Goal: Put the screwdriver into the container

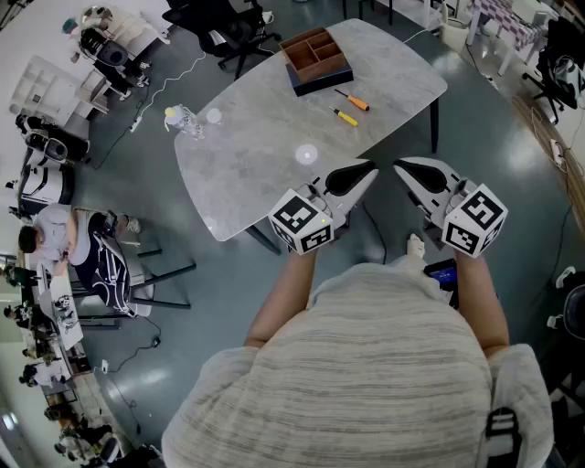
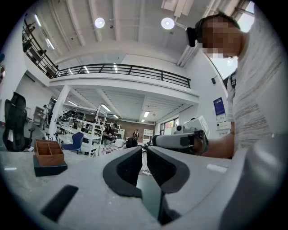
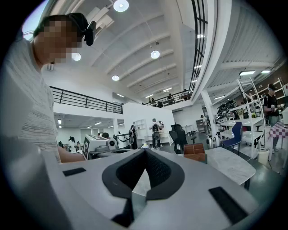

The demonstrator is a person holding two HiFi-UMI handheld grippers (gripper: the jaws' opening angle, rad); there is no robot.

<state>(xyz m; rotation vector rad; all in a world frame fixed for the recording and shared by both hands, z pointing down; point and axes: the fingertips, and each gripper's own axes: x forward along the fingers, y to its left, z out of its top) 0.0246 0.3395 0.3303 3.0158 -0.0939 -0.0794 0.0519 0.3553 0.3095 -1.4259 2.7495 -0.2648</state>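
A brown wooden container (image 1: 315, 57) with several compartments stands at the far end of the grey table (image 1: 265, 155). Two screwdrivers lie just in front of it, one orange-handled (image 1: 353, 101) and one yellow-handled (image 1: 345, 116). My left gripper (image 1: 364, 169) and right gripper (image 1: 405, 167) hover side by side off the table's near edge, well short of the screwdrivers. The left gripper (image 2: 144, 148) shows only a narrow slit between its pads, with nothing in it. The right gripper (image 3: 145, 150) has its tips together and holds nothing. The container (image 2: 48, 155) shows at left in the left gripper view, and the container (image 3: 194, 152) shows ahead in the right gripper view.
A clear plastic object (image 1: 185, 120) lies near the table's left edge. Black office chairs (image 1: 228, 27) stand beyond the table. A person (image 1: 69, 242) sits at a desk far left. Cables run over the floor.
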